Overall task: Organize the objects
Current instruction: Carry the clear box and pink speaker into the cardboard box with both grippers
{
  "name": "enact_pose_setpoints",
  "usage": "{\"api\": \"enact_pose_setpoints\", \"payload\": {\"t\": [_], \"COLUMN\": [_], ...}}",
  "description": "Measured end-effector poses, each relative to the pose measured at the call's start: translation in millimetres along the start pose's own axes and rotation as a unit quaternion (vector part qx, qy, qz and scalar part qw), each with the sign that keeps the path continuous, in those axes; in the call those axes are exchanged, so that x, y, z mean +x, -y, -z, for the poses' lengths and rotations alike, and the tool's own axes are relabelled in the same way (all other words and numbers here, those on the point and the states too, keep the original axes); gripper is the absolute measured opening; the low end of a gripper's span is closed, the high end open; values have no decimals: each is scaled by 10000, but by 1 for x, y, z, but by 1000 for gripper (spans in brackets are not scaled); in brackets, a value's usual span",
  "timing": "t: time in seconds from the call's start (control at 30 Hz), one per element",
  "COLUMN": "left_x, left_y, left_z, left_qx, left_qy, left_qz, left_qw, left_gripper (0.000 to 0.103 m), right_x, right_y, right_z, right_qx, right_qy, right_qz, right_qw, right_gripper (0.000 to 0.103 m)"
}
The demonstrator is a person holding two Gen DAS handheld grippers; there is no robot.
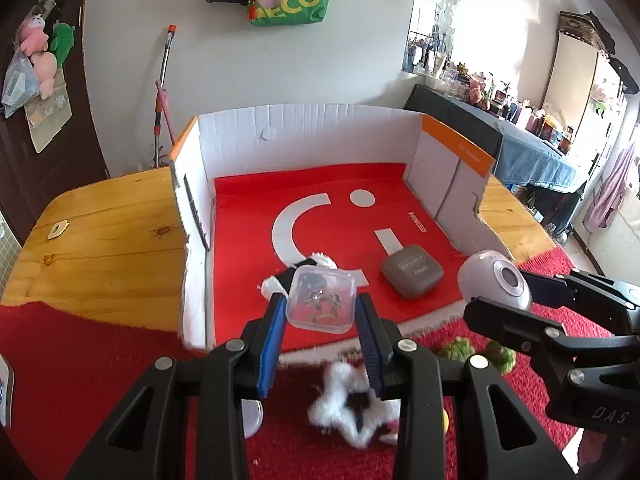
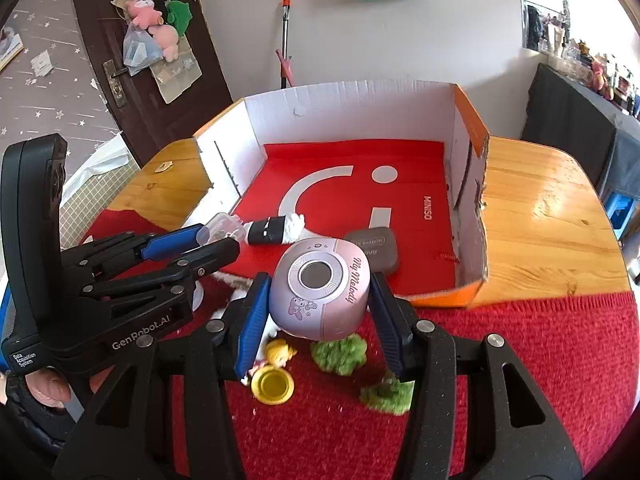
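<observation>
Left gripper (image 1: pixel 322 308) pinching clear case (image 1: pixel 322 300), right gripper (image 2: pixel 320 300) clamping pink speaker (image 2: pixel 320 288), both near box (image 1: pixel 304 136) front edge. Best: carry over rim, lower onto red floor beside grey case (image 1: pixel 412 270), then release.

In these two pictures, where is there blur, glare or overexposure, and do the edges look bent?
Left wrist view: the window is blown out to white, the white fluffy toy below the gripper is smeared by blur, and the walls curve from fisheye distortion. Right wrist view: mostly sharp; glare shines on the wooden table, and the door bows strongly.
</observation>
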State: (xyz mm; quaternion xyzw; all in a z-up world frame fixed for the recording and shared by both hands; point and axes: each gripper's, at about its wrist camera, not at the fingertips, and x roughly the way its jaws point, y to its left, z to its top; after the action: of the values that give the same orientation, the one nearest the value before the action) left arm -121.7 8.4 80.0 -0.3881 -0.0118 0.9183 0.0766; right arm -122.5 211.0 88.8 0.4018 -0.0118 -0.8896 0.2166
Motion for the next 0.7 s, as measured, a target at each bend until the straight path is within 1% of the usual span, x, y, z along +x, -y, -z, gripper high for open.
{"api": "enact_pose_setpoints", "payload": {"t": [0.27, 0.5, 0.7], "left_x": [23, 46, 65], "left_y": [-5, -14, -18], "left_z": [-22, -33, -43], "left_qx": [-11, -142, -149], "left_qy": [-108, -319, -459], "left_qz": [-22, 63, 32], "left_qw": [9999, 9994, 9988], "left_gripper": [37, 37, 37], "right_x": [23, 46, 67], "right_y": [8, 20, 28], "right_z": [-21, -38, -51], "right_qx": [36, 155, 208], "right_qy": [-137, -265, -388], "right_qz": [-14, -12, 33], "right_qw": [9999, 9995, 9990], "right_gripper": [47, 47, 47]}}
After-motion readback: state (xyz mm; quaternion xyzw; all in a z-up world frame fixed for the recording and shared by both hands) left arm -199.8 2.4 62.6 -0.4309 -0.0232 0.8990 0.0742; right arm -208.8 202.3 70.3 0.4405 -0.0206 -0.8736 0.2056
